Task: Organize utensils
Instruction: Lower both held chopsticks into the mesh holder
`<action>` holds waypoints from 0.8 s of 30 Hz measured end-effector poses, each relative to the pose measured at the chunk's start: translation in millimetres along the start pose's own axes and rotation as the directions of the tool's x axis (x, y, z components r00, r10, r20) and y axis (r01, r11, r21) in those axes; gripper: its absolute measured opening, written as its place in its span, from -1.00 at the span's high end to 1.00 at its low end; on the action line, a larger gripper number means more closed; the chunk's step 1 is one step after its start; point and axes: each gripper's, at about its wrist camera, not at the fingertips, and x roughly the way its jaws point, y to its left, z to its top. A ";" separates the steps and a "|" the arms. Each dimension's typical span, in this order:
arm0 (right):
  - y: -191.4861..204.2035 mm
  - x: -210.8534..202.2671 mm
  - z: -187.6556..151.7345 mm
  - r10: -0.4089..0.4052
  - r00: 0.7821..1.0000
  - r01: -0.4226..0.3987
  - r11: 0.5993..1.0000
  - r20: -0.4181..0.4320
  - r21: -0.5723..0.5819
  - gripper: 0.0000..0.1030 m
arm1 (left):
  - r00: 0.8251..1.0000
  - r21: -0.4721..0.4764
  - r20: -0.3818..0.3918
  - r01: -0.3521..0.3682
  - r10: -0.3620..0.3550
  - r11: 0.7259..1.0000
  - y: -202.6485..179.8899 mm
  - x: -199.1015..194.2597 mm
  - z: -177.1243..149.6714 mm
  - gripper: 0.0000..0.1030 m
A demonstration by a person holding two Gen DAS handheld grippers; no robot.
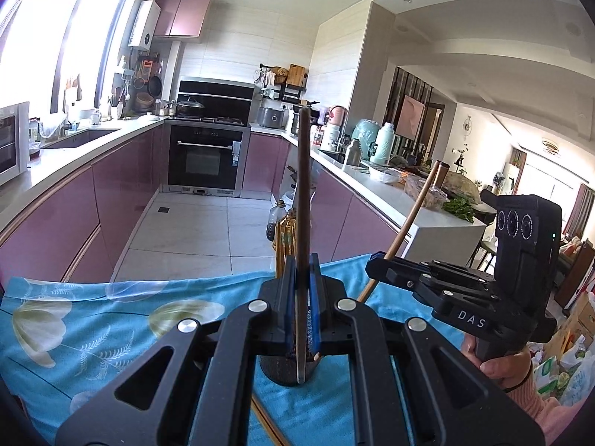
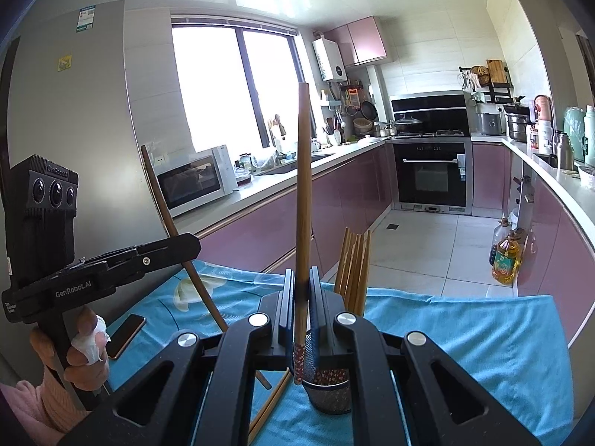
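Left wrist view: left gripper [image 1: 300,290] closed on a dark chopstick [image 1: 303,200], held upright, lower tip down at the mesh holder [image 1: 286,371].
Right wrist view: right gripper [image 2: 302,290] closed on a light wooden chopstick [image 2: 303,186], upright, patterned lower end just beside the holder's rim [image 2: 327,383].
Holder: dark mesh cup on the blue floral cloth [image 2: 465,334] covering the desk; several chopsticks [image 2: 353,271] standing in it, leaning right.
Loose chopsticks: a pair [image 2: 271,405] lying flat on the cloth, left of the holder.
Cross views: each gripper visible from the other's camera, right one [image 1: 379,264] and left one [image 2: 187,245], each clamped on its stick.
Phone: [image 2: 124,334] flat on the cloth near the left hand [image 2: 80,349].
Background: pink kitchen cabinets [image 1: 111,193], oven [image 1: 204,160].
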 end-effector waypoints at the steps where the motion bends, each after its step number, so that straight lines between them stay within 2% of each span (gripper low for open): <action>1: -0.4 0.9 1.4 -0.001 1.000 0.001 1.000 0.000 0.000 0.87 | 1.000 0.000 0.000 0.000 0.000 1.000 -0.4 1.6 0.8 0.86; 24: -6.6 11.2 8.2 -0.032 0.999 0.032 0.999 -0.001 0.007 0.87 | 0.999 0.007 0.032 -0.001 0.000 1.000 -3.3 -2.5 8.6 0.86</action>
